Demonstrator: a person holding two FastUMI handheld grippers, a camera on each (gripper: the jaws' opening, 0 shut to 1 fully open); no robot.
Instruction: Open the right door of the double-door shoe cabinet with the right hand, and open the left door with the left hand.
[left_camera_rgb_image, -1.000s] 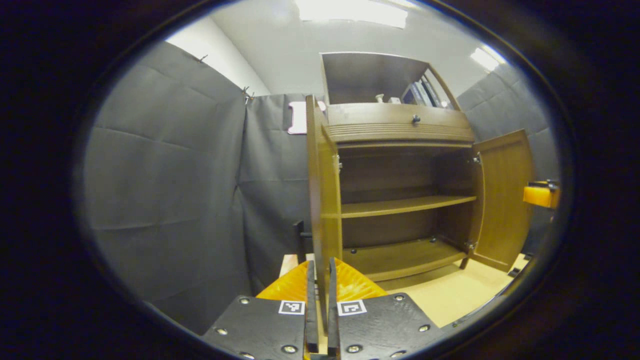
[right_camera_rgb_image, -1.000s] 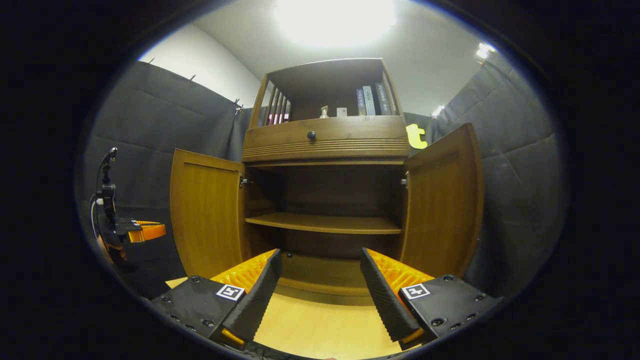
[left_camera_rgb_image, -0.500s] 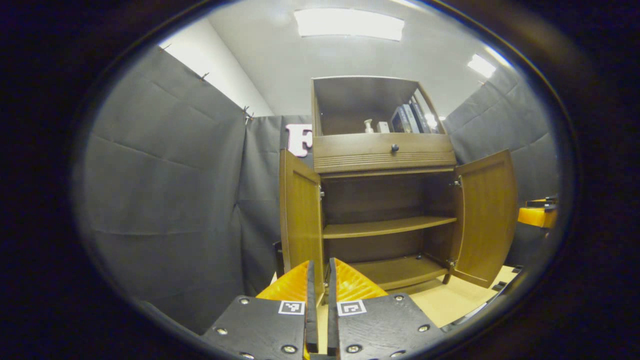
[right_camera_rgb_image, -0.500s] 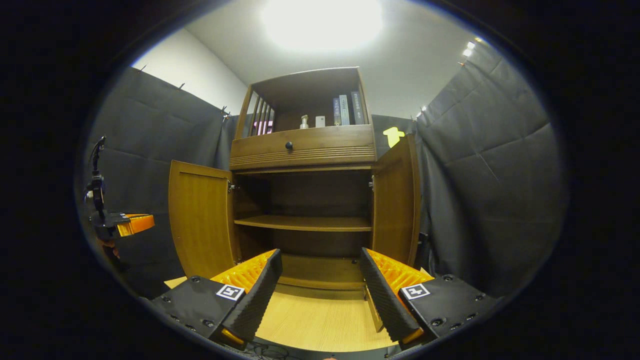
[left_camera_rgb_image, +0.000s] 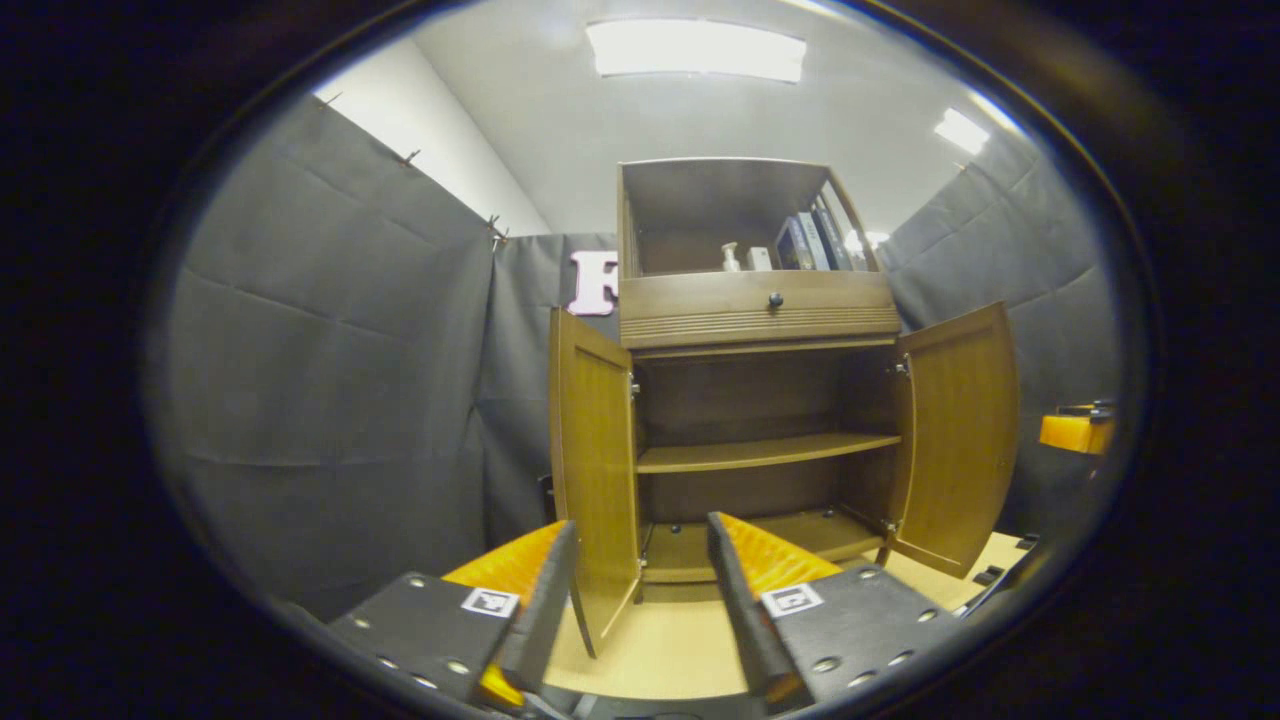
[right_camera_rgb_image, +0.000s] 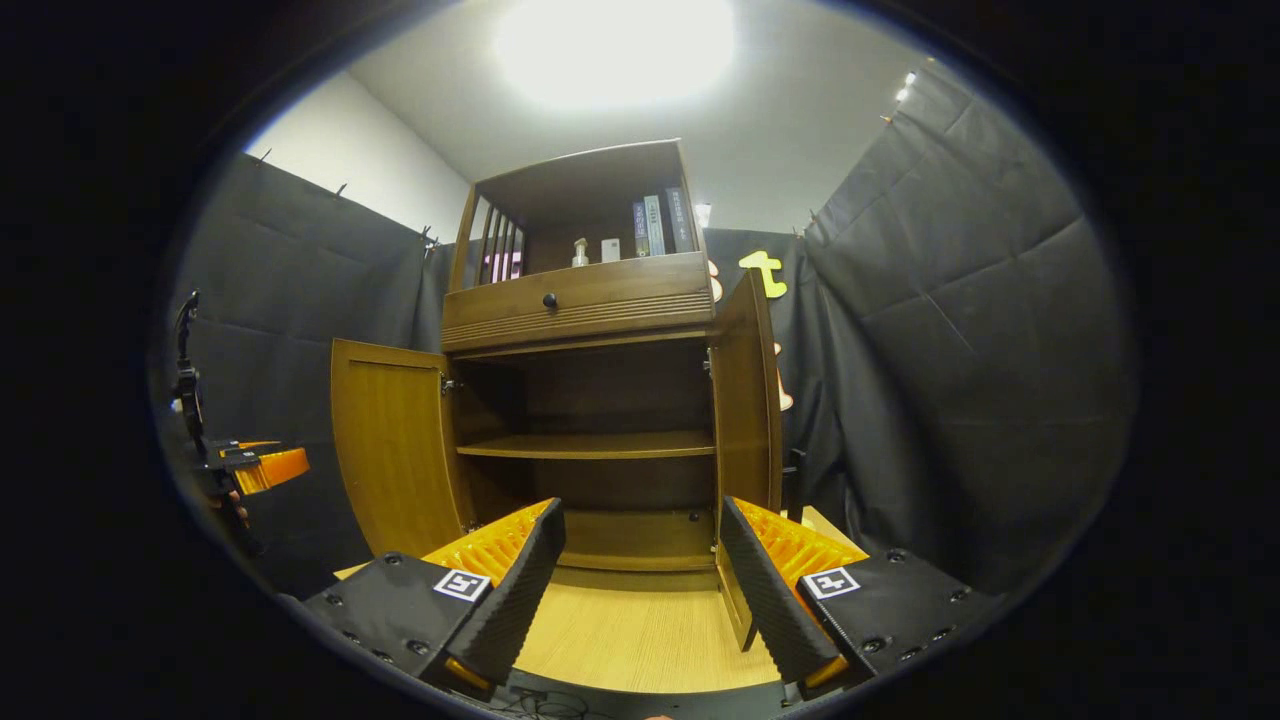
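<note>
Doors both stand swung wide at frame centre, left door (left_camera_rgb_image: 592, 470) and right door (right_camera_rgb_image: 748, 400), so the opening looks done; left gripper (left_camera_rgb_image: 632, 590) and right gripper (right_camera_rgb_image: 640, 580), fingers apart and empty, need only retreat.

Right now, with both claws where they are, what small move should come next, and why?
Probably draw both claws straight back. The left brown wooden door and the right brown wooden door already stand swung out from the cabinet, and the left claw and right claw are open, gripping nothing.
</note>
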